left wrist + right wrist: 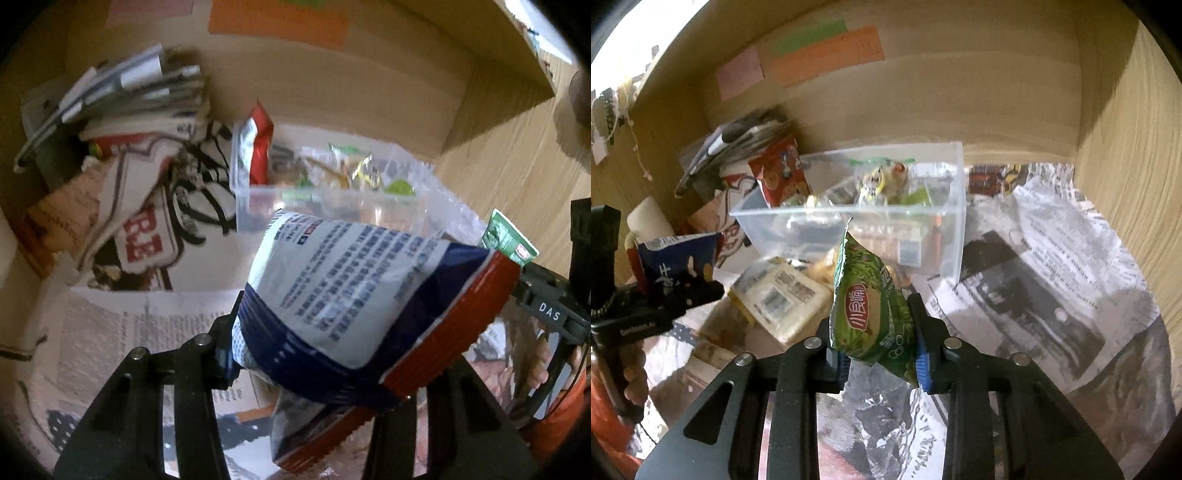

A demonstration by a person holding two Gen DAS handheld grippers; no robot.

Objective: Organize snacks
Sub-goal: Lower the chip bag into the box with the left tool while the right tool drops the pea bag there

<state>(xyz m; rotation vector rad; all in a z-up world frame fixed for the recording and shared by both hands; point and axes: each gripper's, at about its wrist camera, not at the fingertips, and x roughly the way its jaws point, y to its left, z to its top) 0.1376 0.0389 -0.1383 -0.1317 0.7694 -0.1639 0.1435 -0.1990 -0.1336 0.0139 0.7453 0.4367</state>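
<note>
My left gripper (pixel 314 373) is shut on a blue, white and red snack bag (pixel 354 295), held above the newspaper in front of the clear plastic bin (pixel 258 206). The same bag (pixel 677 258) and left gripper (pixel 661 299) show at the left of the right wrist view. My right gripper (pixel 879 354) is shut on a green snack packet (pixel 868 302), held upright just short of the clear bin (pixel 849 229). That green packet (pixel 509 238) peeks in at the right of the left wrist view. The bin holds several small snacks and a red packet (pixel 781 173).
Newspaper (pixel 1052 266) lines the wooden shelf floor. A pale boxed snack (pixel 786 295) lies in front of the bin. A stack of papers and pens (pixel 122 96) and a printed cloth bag (pixel 155 206) sit at back left. Wooden walls (pixel 1126 166) close in behind and right.
</note>
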